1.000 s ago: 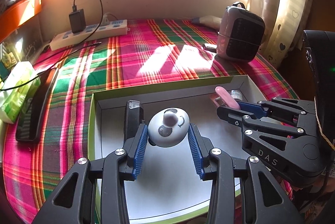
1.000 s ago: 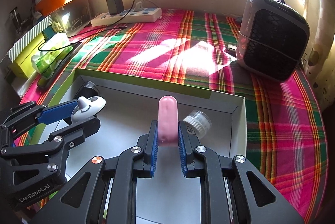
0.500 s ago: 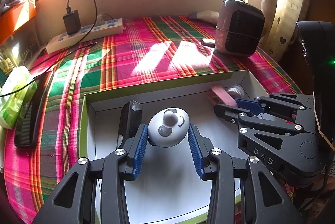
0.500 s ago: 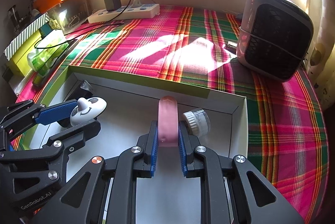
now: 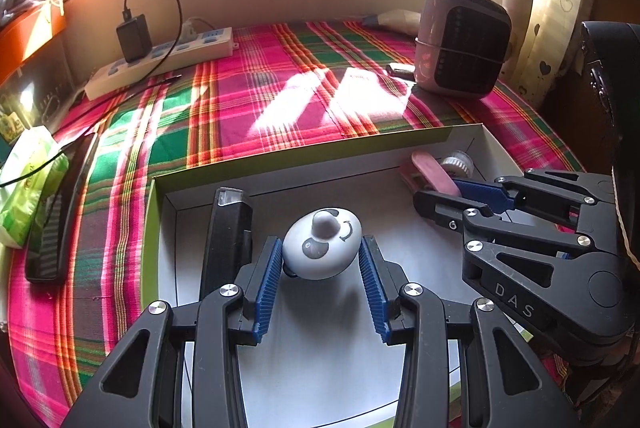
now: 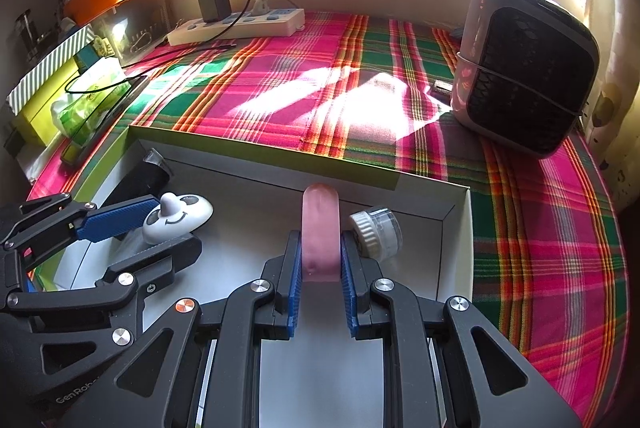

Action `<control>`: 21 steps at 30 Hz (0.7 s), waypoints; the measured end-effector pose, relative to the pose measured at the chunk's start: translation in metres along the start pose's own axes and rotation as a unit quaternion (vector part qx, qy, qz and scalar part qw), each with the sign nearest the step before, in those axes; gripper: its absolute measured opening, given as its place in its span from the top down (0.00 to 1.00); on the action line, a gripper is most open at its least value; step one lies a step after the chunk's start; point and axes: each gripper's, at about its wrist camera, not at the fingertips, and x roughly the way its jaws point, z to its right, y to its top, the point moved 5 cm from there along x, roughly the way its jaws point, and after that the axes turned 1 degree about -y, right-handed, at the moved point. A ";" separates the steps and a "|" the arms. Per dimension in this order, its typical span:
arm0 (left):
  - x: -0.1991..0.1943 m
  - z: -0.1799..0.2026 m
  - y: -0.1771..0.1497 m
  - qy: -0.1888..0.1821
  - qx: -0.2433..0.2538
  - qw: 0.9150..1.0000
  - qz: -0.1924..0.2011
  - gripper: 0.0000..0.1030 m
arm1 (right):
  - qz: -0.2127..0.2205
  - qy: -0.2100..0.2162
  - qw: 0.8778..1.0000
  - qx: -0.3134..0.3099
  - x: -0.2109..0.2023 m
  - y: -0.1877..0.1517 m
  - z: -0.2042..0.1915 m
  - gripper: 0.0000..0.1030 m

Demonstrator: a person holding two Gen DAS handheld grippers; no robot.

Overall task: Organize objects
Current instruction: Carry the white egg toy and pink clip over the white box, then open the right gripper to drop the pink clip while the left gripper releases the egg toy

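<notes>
My left tongs (image 5: 320,264) bracket the white smiley-face toy (image 5: 322,243) inside the white box (image 5: 404,144), pads just beside it, whether gripping I cannot tell. My right tongs (image 6: 320,268) clamp the pink tube (image 6: 321,228), with the clear jar (image 6: 378,231) at its 3 o'clock.

A woven plaid cloth (image 5: 248,108) is covering the counter, looking matt and slightly coarse. The shallow box (image 5: 320,152) is showing smooth white card inside and green paper outside. The white toy (image 5: 322,244) is gleaming like glossy plastic; the pink tube (image 6: 320,232) is looking soft and satiny. Both grippers' jaws are wearing ribbed blue rubbery pads (image 5: 266,284) on matt black plastic with shiny metal screws. The heater (image 6: 524,68) is shining as glossy plastic.
</notes>
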 end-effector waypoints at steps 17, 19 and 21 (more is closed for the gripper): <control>0.004 0.001 -0.002 0.003 0.003 1.000 -0.010 0.63 | 0.000 -0.001 1.000 -0.001 0.001 0.000 0.000 0.82; 0.004 0.001 -0.002 0.002 0.002 1.000 -0.010 0.63 | 0.000 -0.002 1.000 0.000 0.000 0.000 0.000 0.82; 0.004 0.001 -0.001 0.003 0.003 1.000 -0.010 0.63 | -0.001 -0.002 1.000 -0.001 0.000 0.000 0.000 0.82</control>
